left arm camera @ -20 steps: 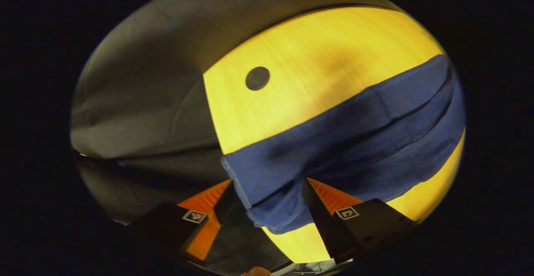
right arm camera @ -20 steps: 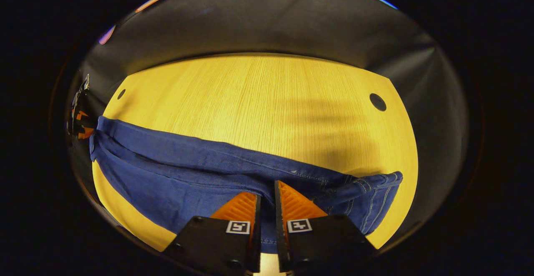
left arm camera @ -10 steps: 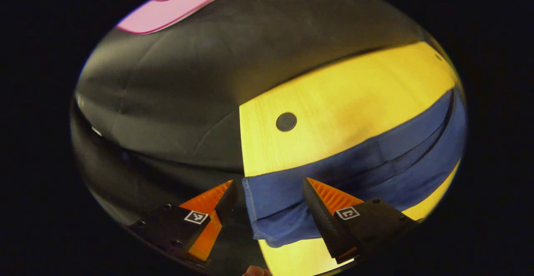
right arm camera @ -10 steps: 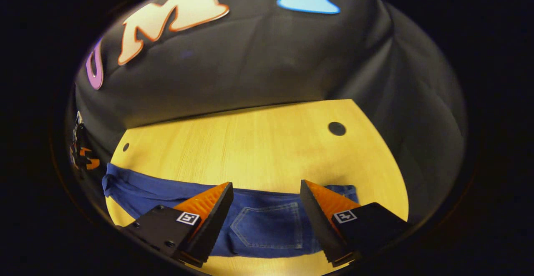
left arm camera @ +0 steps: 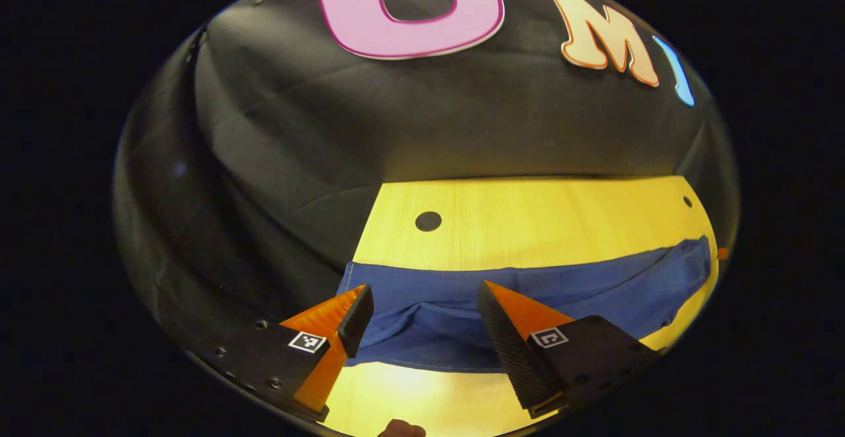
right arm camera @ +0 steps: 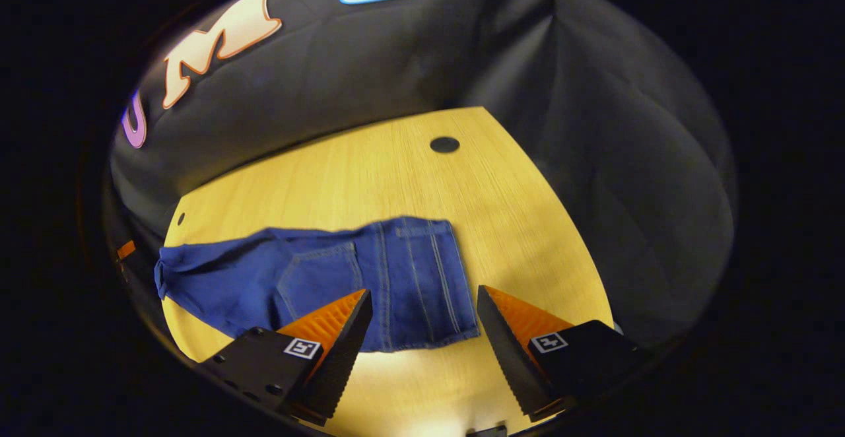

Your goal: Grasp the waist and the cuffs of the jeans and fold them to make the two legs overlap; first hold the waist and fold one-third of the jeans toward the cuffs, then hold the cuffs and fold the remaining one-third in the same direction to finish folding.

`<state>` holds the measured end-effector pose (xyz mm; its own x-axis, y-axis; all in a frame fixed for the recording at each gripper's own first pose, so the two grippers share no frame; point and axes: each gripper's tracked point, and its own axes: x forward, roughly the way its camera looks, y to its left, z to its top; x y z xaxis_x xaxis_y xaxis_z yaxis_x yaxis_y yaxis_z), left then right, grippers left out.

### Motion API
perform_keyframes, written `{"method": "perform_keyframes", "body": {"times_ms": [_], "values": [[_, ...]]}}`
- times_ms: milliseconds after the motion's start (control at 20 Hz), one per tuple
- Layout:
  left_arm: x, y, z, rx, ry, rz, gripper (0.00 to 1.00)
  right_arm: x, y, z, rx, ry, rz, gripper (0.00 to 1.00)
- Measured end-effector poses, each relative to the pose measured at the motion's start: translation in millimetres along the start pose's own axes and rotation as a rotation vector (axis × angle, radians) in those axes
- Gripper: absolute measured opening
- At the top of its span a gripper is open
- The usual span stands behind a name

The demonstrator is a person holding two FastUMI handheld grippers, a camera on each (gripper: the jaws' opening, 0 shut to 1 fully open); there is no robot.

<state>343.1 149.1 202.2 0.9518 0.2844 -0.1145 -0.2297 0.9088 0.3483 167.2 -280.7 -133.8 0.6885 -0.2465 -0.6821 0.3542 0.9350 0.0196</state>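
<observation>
Across the wooden table [right arm camera: 396,160] the jeans [right arm camera: 343,278] are laid flat in a long band, legs apparently overlapped, waist end [right arm camera: 422,272] nearest the right gripper [right arm camera: 422,302]. That gripper is held wide open above them, nothing gripped. The left gripper [left arm camera: 422,298] is likewise spread wide and empty over the cuff end [left arm camera: 370,292]; a fingertip [left arm camera: 403,429] is possibly glimpsed below.

One pair of jeans [right arm camera: 370,278] lies on one wooden table [right arm camera: 409,179], and the same pair of jeans [left arm camera: 528,292] shows in the left gripper view. Two grippers are there, the left gripper [left arm camera: 422,311] and the right gripper [right arm camera: 422,311], each with two orange fingers. Two dark round holes [left arm camera: 428,221] mark the table, the far one [left arm camera: 687,201] small and hard to make out, and the jeans carry what looks like one back pocket [right arm camera: 320,275].
</observation>
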Motion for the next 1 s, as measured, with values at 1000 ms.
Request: {"method": "perform_keyframes", "body": {"times_ms": [1000], "values": [[-81,-23,101,-0.252,-0.401,0.002,0.94,49,-3,-39,-0.135,0.07,0.126,0.85]]}}
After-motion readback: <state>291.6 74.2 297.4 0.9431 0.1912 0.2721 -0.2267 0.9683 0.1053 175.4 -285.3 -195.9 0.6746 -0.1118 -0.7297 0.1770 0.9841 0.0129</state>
